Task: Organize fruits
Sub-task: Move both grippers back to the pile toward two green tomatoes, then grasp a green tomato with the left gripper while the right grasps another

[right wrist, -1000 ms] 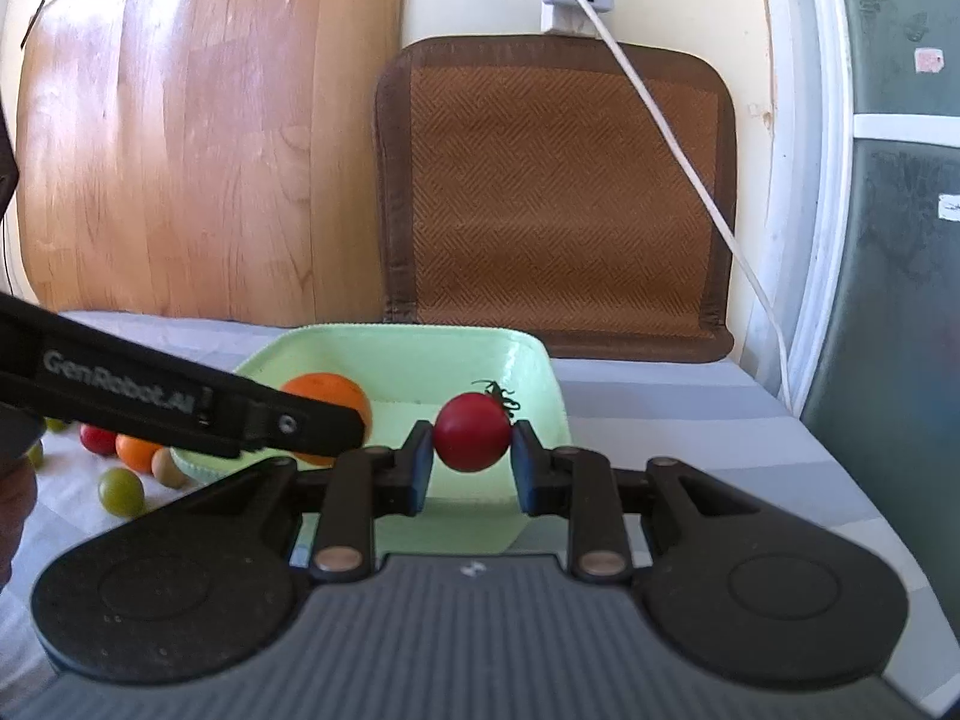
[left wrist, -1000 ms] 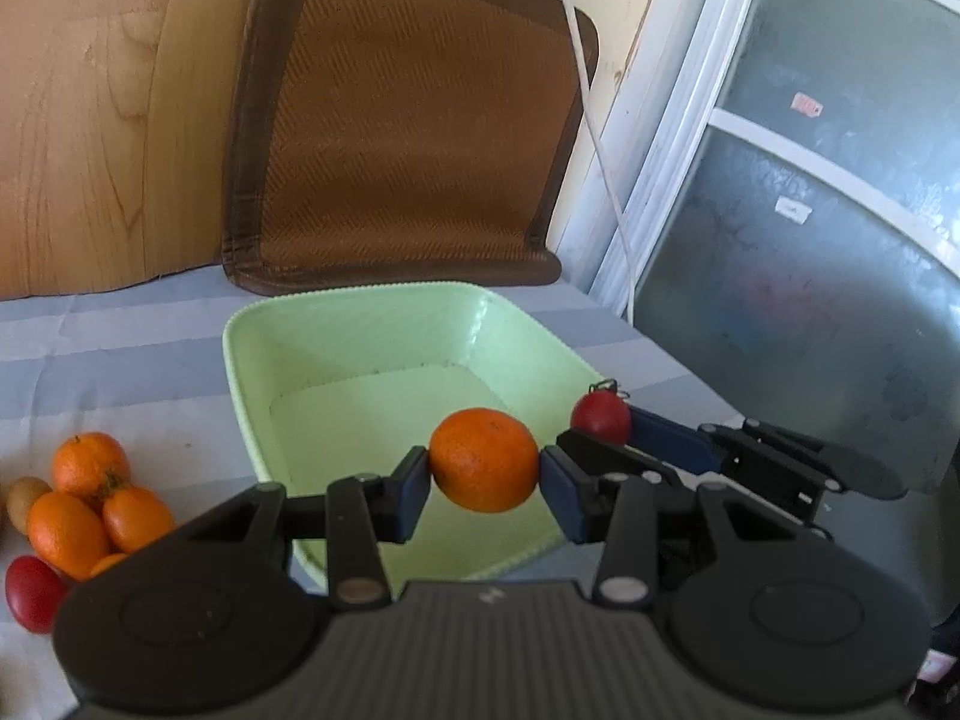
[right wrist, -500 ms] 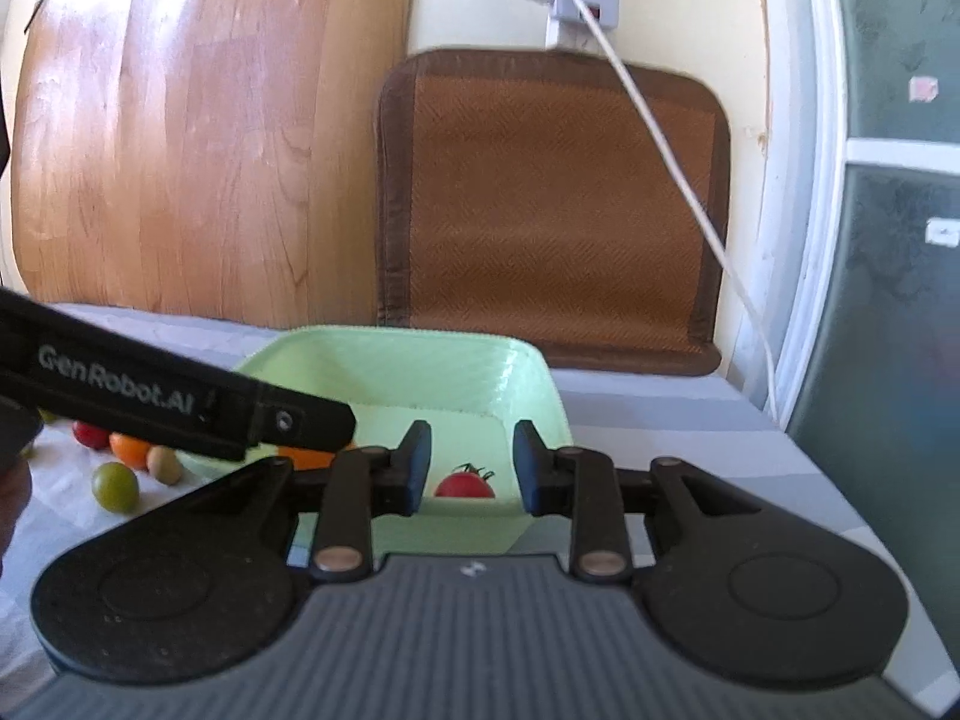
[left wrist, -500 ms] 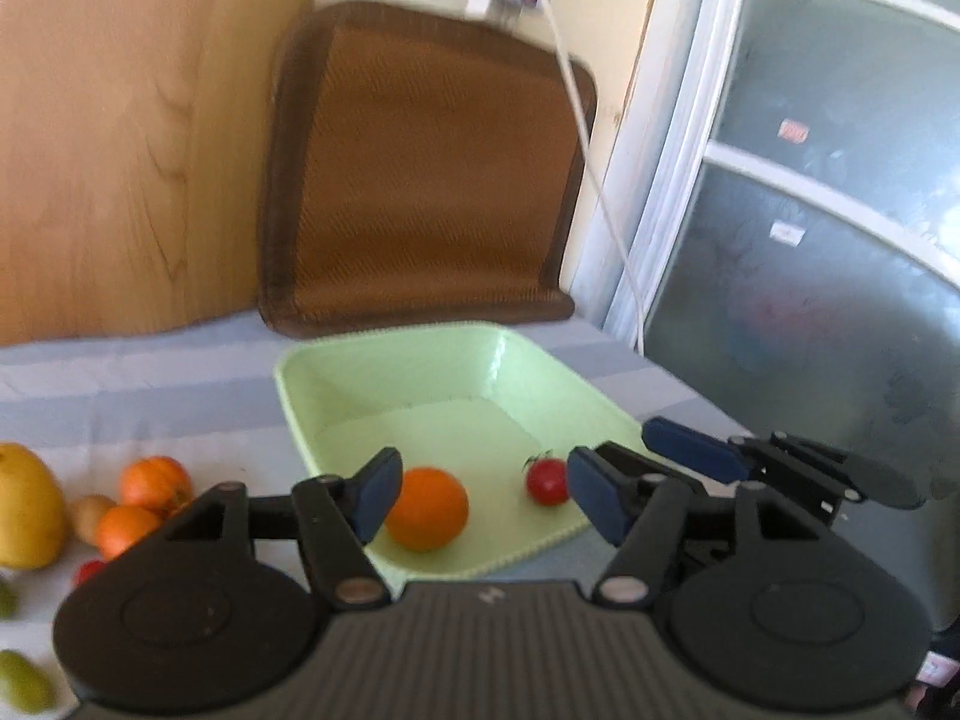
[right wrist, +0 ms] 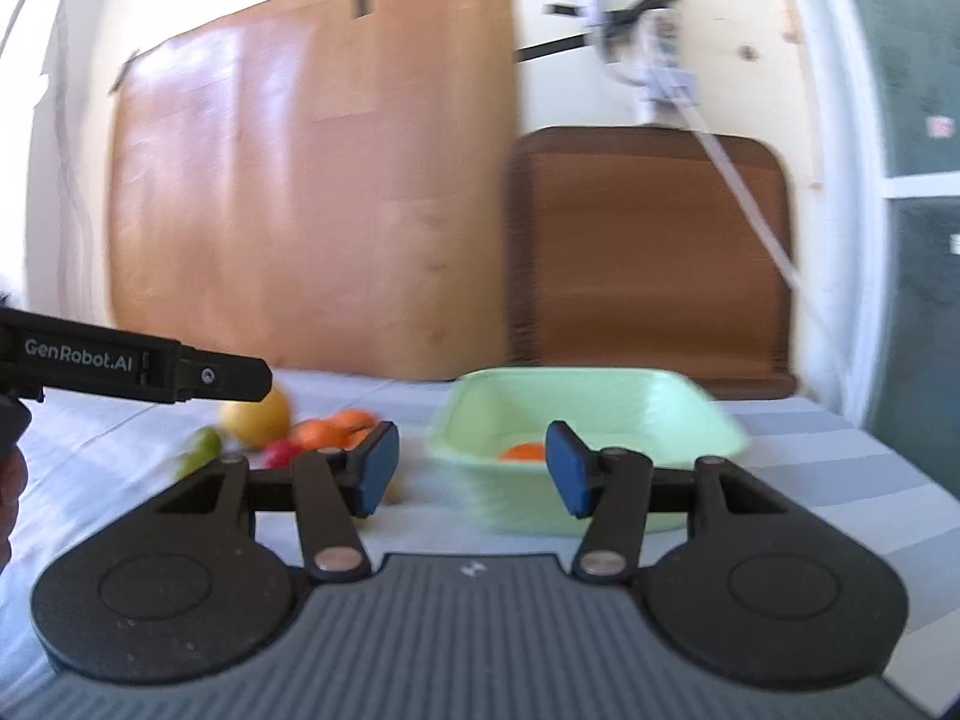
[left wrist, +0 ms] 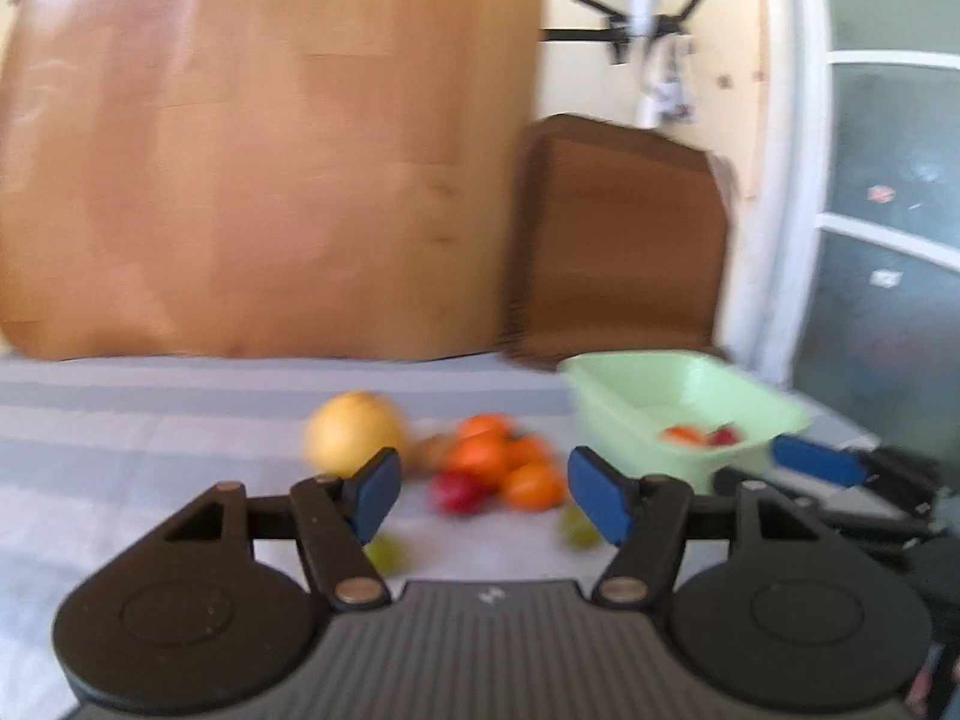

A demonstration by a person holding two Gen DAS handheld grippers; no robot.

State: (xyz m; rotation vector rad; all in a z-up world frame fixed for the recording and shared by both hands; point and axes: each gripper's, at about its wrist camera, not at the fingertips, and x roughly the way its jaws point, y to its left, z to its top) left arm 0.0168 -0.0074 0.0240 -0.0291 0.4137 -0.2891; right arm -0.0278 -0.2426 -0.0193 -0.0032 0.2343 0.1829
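In the left wrist view, my left gripper (left wrist: 486, 498) stands open and empty. It points at a blurred pile of loose fruit on the striped cloth: a yellow fruit (left wrist: 354, 432), oranges (left wrist: 498, 456) and a red tomato (left wrist: 459, 492). To the right, the pale green basin (left wrist: 774, 414) holds an orange (left wrist: 684, 435) and a red tomato (left wrist: 723, 437). The jaws of my right gripper (right wrist: 471, 468) are opening with nothing between them. It faces the basin (right wrist: 600, 375), where the orange (right wrist: 525, 451) shows. The left gripper's finger (right wrist: 138, 363) crosses the right wrist view at left.
A wooden board (right wrist: 312, 192) and a brown woven mat (right wrist: 648, 252) lean on the back wall, with a white cable (right wrist: 750, 204) hanging over the mat. Small green fruits (left wrist: 384, 552) lie near the left fingers. A window frame closes off the right side.
Both grippers opened; the orange and the tomato now lie in the basin. Both hands swung left, so the loose fruit pile has come toward the middle of the views.
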